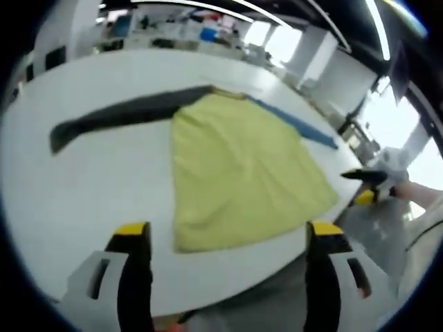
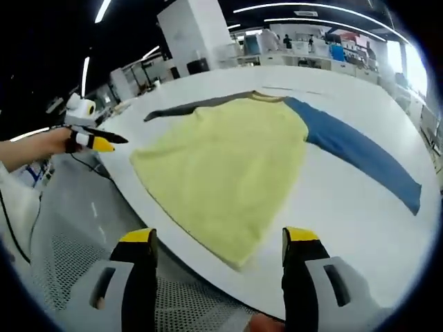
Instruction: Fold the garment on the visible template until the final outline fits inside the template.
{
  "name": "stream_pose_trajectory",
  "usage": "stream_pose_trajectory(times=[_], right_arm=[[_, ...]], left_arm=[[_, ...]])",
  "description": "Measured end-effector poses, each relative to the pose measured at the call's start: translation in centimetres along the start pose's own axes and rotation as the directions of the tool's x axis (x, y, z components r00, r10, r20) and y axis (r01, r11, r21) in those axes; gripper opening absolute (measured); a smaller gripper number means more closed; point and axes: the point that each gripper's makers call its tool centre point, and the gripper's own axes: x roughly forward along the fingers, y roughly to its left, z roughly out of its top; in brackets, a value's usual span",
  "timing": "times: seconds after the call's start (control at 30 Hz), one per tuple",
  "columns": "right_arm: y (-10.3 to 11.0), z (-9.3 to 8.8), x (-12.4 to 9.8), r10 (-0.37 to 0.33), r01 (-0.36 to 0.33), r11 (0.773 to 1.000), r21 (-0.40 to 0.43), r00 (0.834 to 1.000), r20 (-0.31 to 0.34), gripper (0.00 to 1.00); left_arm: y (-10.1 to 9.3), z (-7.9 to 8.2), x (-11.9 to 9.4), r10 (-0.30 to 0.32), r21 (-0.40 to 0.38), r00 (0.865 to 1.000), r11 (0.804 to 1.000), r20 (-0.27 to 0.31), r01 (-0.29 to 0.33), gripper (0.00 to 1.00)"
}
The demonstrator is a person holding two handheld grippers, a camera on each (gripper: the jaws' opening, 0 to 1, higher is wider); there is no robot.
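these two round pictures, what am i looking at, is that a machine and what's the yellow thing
No machine: a person holds a two-jaw gripper in each hand, and a fisheye camera rides on each. The left gripper shows its own yellow-tipped jaws rising from the bottom of its view; likewise the right gripper. Both are open and hold nothing. On the white table lies a flat garment: yellow body, one grey sleeve, one blue sleeve. Each view also catches the other gripper off to the side, beyond the table's edge.

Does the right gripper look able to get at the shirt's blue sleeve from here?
Probably yes: the right gripper is open, and the blue sleeve lies flat and uncovered on the table.
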Motion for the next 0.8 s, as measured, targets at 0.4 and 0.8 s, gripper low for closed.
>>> stream_pose_trajectory(times=[0.4,0.8], right_arm=[[-1.1,-1.4,1.5,-0.036,0.036,0.999,-0.008,0.998,-0.052,0.59],[-1.7,-2.1,2.6,-0.057,0.047,0.994,-0.100,0.993,-0.100,0.45]], left_arm=[[1.1,-2.2,1.2,0.037,0.022,0.996,0.999,-0.081,-0.036,0.84],[2.1,-2.8,1.9,0.081,0.026,0.992,0.997,-0.099,-0.079,0.76]])
